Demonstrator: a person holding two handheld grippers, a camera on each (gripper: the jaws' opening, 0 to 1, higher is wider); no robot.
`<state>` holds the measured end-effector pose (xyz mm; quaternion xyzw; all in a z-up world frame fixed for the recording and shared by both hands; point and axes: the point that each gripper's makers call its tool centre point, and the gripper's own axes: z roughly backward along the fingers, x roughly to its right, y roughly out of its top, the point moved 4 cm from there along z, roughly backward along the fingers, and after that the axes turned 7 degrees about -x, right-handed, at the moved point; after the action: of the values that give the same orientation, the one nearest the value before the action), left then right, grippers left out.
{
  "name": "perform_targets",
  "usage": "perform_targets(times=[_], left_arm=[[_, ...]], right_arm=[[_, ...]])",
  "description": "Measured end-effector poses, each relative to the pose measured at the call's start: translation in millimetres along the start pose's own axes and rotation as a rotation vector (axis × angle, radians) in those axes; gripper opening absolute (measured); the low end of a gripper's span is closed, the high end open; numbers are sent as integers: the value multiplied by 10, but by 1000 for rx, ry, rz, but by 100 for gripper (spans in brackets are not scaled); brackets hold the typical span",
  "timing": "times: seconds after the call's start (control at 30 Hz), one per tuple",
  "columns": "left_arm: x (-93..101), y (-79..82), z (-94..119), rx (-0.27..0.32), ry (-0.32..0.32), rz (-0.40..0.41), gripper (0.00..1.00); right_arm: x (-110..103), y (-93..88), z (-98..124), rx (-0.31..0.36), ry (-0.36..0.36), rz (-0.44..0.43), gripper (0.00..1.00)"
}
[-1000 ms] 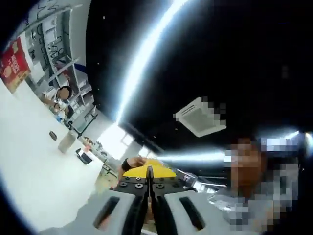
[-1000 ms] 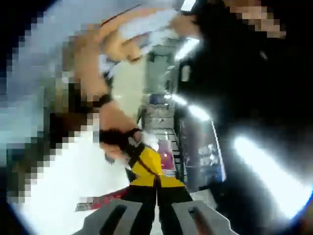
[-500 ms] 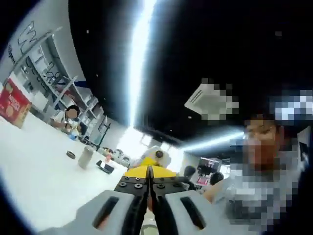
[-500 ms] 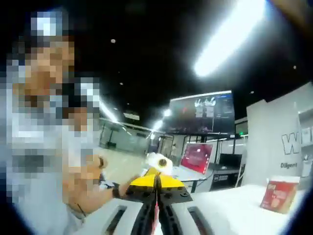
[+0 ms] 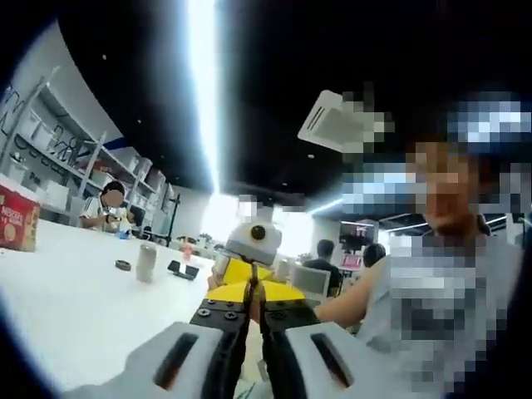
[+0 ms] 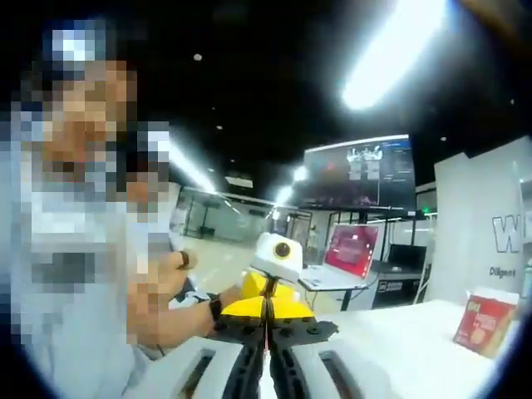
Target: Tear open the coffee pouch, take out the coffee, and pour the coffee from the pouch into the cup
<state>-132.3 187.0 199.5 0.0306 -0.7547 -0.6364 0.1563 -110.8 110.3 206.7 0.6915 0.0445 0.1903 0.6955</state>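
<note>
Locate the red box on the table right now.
Left gripper view: red box on the white table at far left. Right gripper view: same box at far right, below the white wall.

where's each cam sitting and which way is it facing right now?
Left gripper view: rides the left gripper, looks across the white table at the right gripper; the person's forearm shows.
Right gripper view: rides the right gripper, faces the left gripper; the person's hand shows.
Shared: the two grippers facing tip to tip, the table, the red box.
</note>
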Motion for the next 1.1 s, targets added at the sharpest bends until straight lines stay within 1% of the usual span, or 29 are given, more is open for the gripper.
perform_targets(times=[0.37, 0.43, 0.53, 0.57, 0.67, 0.73, 0.77, 0.83, 0.87, 0.9, 0.93, 0.97, 1.1], left_arm=[[-9, -28, 1, -22, 7, 2, 5], [-14, -43, -6, -40, 29, -5, 4], [-9, -36, 0, -64, 57, 6, 3], [-26, -30, 12, -70, 84, -16, 3], [-45, -56, 36, -117, 135, -25, 2], [-32, -83, 39, -142, 134, -23, 2], [-21, -89, 43, -148, 130, -15, 2], [-3, -97, 37, -161, 127, -18, 2], [-1, -101, 32, -165, 127, -19, 2], [-5, -120, 27, -182, 134, -22, 2], [-15, -130, 21, -193, 136, -24, 2], [-12, -146, 18, -205, 131, -24, 2], [-7, -172, 13, -221, 122, -21, 2]], right_arm=[[-17, -41, -19, -23, 7, 2, 1], [-6, -64, -16, -31, 1, -2, 1], [-8, -81, -25, -24, -6, -8, 1], [1, -86, -29, -21, -13, -5, 1], [49, -157, -54, -20, -18, -10, 3], [51, -226, -68, -45, -3, -61, 9], [67, -269, -80, -70, 2, -92, 12], [10, -345, -121, -139, 70, -147, 13], [6, -350, -127, -147, 73, -148, 12], [-3, -357, -155, -178, 70, -130, 10], [-36, -365, -172, -210, 87, -119, 8], [-48, -358, -189, -225, 91, -123, 8], [-77, -346, -212, -271, 118, -120, 8]])
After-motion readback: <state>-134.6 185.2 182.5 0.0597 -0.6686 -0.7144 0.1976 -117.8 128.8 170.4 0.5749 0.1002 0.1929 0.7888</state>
